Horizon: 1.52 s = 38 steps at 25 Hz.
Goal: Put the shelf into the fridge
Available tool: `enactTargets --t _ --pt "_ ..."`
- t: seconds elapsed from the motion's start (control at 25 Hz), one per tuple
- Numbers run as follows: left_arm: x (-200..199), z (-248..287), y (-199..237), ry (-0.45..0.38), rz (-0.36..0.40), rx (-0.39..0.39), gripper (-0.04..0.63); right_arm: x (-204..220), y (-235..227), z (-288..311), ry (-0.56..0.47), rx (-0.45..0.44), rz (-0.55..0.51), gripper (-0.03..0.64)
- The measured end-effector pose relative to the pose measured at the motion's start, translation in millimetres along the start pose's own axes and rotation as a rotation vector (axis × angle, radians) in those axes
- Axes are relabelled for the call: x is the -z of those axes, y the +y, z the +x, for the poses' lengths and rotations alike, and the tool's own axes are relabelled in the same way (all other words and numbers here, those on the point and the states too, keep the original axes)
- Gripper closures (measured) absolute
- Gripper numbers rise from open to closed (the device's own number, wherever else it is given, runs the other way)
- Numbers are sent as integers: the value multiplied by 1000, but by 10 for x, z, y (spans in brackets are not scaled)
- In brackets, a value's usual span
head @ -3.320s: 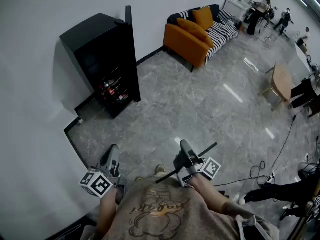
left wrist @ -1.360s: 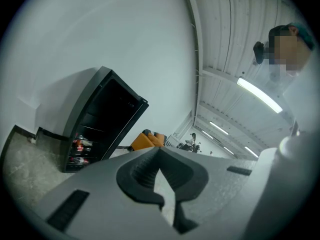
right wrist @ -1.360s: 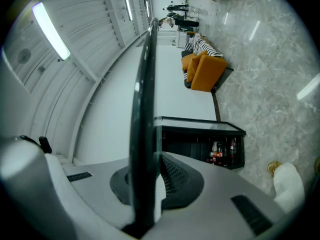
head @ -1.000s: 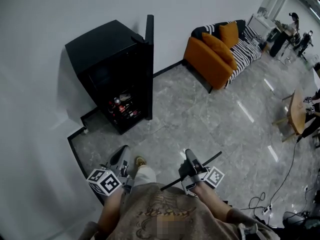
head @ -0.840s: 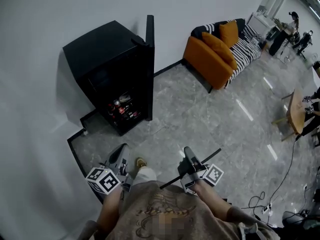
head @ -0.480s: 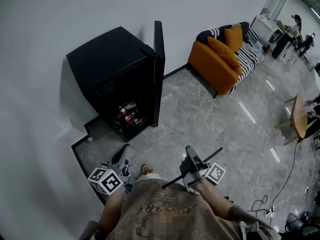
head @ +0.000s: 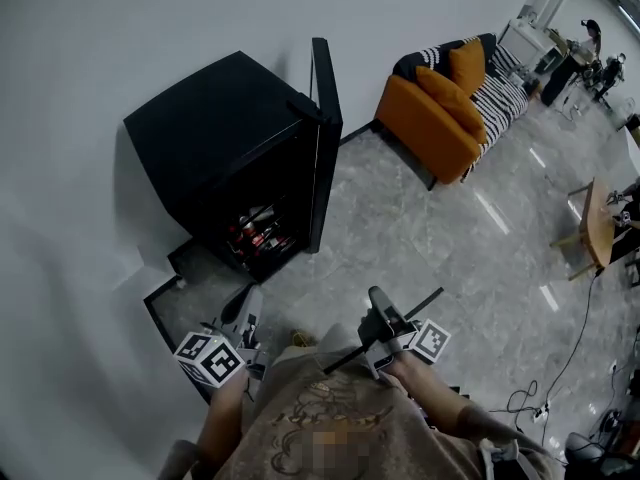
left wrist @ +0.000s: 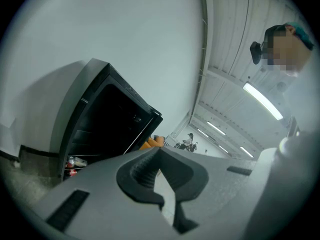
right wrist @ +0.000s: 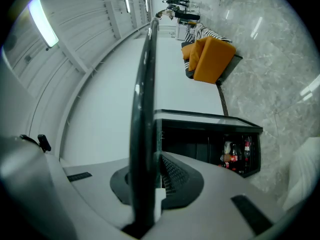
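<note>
The black fridge (head: 215, 133) stands against the white wall with its door (head: 324, 138) swung open; bottles (head: 257, 234) fill its lower rack. My right gripper (head: 378, 316) is shut on the shelf (head: 415, 306), a thin dark panel seen edge-on, held low in front of the person's body. In the right gripper view the shelf (right wrist: 142, 109) runs upright between the pads of my right gripper (right wrist: 150, 186), with the fridge (right wrist: 210, 134) beyond. My left gripper (head: 244, 313) hangs at the left, shut and holding nothing; its view shows the left gripper (left wrist: 159, 156) pads together and the fridge (left wrist: 100, 119) ahead.
An orange sofa (head: 440, 108) with striped cushions sits right of the fridge. A wooden table (head: 598, 223) and floor cables (head: 535, 393) lie at the right. People stand at the far back. Grey tile floor lies between me and the fridge.
The fridge has come nearer and larger in the head view as the person walked toward it. Both grippers keep their pose, the shelf still held on the right.
</note>
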State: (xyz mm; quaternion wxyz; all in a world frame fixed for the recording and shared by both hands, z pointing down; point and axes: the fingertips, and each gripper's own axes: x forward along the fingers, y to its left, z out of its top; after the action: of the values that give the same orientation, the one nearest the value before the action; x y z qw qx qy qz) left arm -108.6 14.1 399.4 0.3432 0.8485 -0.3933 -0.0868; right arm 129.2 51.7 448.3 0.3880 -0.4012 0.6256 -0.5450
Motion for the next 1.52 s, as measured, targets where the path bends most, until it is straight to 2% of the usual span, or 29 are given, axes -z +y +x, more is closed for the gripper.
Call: enactTargets --t 0.48,0.8,1.08,1.52 --pt "-127 220 251 -12 -6 -24 589 -108 -131 448 17 -13 6 589" --pt "-214 471 329 -21 -15 -48 589 -253 -199 803 72 -11 16 589" --pt "-195 651 438 -11 -28 -78 589 -296 -410 1040 130 2 21 589" --pt "-119 644 611 9 -21 -140 589 -142 -855 1465 147 -25 27 589"
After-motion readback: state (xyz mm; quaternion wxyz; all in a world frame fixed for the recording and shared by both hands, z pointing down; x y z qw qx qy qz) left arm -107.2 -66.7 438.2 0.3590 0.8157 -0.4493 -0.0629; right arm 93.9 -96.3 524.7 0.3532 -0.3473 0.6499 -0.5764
